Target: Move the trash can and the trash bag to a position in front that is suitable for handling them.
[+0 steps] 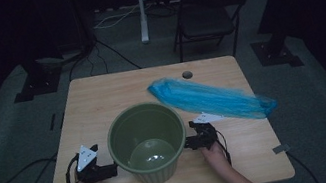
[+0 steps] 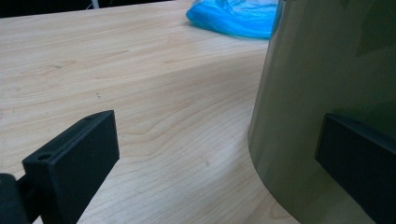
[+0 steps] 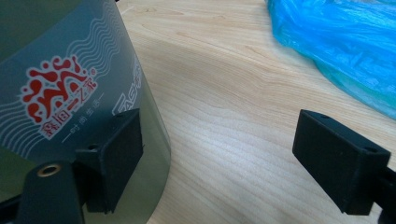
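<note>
Grippers flanking green bucket | left gripper at 9 o'clock, right gripper at 3, both spread wide, gripping nothing | blue bag lying unfitted at 1 o'clock on tabletop

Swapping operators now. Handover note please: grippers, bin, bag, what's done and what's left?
Left gripper: open, beside the green bin's left wall, one of its fingers against or just off the wall.
Right gripper: open, at the bin's right wall, same stance.
Bin: upright, empty, near edge of the table.
Blue plastic bag: lying flat behind and right of the bin, untouched.
Done: both grippers flank the bin.
Left: probably lining the bin with the bag.
</note>
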